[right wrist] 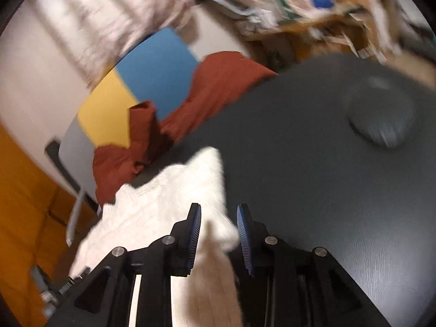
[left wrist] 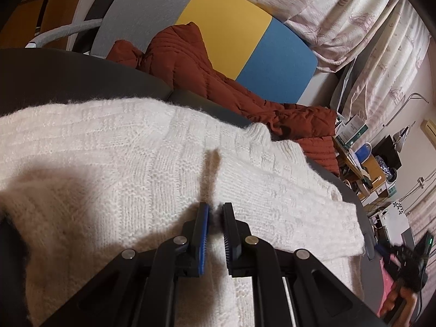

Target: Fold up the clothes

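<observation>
Dark grey and matte, one round table top [right wrist: 299, 163] carried the work, with a pale floral curtain [left wrist: 354, 21] and a cluttered shelf of boxes [left wrist: 354, 147] behind it. One white, fuzzy cable-knit sweater [left wrist: 136, 163] lay spread across the table. One rust-red quilted jacket [left wrist: 207, 81] sat heaped beyond it, at about twelve o'clock from the sweater, against one panel banded in grey, yellow and blue [left wrist: 231, 27]. Both views showed these three things.

Two black grippers with blue ribbed pads were in play. The left gripper [left wrist: 215, 212] pointed down onto the middle of the sweater, its jaws nearly together and pinching a small tuft of the white knit between the pads. The right gripper [right wrist: 218, 215], seen in a motion-blurred picture, hung over the sweater's edge with its jaws a moderate way apart. A white corner of the knit lay between them, and no pad could be seen pressing on it.

Only the left wrist view showed the sweater's ribbed collar [left wrist: 259, 133] at one o'clock from the gripper, a sleeve [left wrist: 313, 218] running off toward four o'clock, and, at the far lower right, a person's hand [left wrist: 397, 299] on the other gripper's handle. Only the right wrist view showed the bare sweep of table to the right and one low, dark grey round lump [right wrist: 381, 120] resting on it at two o'clock; what it was could not be told through the blur.
</observation>
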`<state>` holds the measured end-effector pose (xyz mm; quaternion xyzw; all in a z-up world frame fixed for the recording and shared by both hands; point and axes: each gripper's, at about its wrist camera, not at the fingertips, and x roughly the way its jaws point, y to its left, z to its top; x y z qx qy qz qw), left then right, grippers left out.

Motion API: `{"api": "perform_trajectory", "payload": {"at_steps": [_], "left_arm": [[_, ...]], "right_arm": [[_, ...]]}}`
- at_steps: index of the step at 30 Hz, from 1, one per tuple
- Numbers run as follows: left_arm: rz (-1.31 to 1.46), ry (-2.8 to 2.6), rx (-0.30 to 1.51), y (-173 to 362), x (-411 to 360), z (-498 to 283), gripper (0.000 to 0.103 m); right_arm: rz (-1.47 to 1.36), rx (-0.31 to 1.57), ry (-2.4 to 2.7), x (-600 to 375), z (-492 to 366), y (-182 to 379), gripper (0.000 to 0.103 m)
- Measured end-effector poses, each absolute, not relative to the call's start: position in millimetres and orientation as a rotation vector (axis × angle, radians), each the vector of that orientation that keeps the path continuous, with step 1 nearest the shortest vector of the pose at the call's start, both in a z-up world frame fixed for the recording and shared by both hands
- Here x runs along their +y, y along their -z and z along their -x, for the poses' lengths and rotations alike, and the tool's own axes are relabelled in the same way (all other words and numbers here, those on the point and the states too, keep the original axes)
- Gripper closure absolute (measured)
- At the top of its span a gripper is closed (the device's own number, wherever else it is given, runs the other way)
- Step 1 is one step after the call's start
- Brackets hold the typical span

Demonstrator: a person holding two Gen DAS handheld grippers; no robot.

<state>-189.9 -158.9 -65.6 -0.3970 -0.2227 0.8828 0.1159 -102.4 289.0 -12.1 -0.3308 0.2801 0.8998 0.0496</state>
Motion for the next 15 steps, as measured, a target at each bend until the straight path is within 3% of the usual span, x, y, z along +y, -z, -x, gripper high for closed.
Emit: {"api": "perform_trajectory", "payload": {"at_steps": [5,7,10,15], "left_arm": [[1.167,-2.614,-0.603,64,-155,189,0.093],[1.168,-2.625,-0.587,65,-154,189,0.093],[1.168,-2.626,-0.584,65,-154,189,0.092],[1.167,-2.626,-0.581,65,-155,189,0.091]], "right_arm": [[1.157,0.465,-2.833,253,176,17,0.074],[1.241,0.269,-2.822,235,201,26,0.088],[1.321,0.073,-2.717,227,220,45,0.091],[1.254,0.072,-2.65,244,213,54,0.091]]}}
